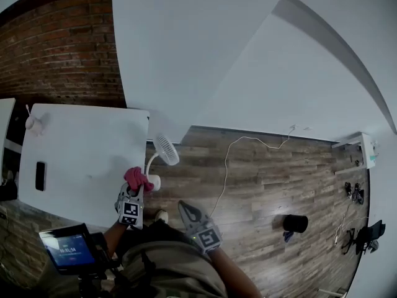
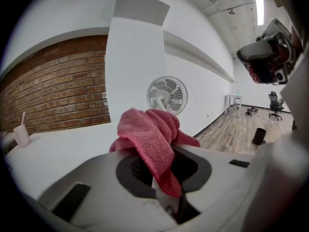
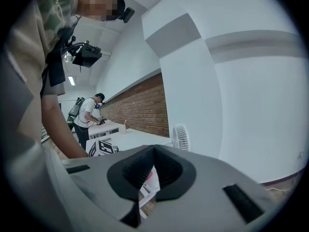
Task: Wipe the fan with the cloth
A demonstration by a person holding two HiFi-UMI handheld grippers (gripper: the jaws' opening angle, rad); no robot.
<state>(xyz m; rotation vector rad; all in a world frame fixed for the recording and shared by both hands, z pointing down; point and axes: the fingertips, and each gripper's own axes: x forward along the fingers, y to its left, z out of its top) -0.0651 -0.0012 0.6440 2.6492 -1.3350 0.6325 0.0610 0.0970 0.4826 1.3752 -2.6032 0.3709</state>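
With the left gripper [image 1: 133,190] nipped narrowly on the bunched pink cloth [image 2: 149,134] and the right gripper [image 1: 187,207] closed and empty, best press the cloth's loose fold lightly on the white desk fan [image 1: 166,149] at the table's [image 1: 80,148] right edge, lest it tip.

**Fan** [image 1: 166,149]: small and white, with a round wire-grille head on a curved neck that rises from a round base. It stands upright at the edge of the white surface [image 1: 80,148]. The head appears almost edge-on in the head view and nearly face-on in the left gripper view.

**Cloth** [image 2: 149,134]: pink-red terry, crumpled into soft folds and pinched between the pads of the left claw [image 2: 163,173]. Most of it bunches above and ahead of the claw, and one flap hangs down between the pads. It lies just beside the fan's base, below the head. Whether it touches the fan cannot be told.
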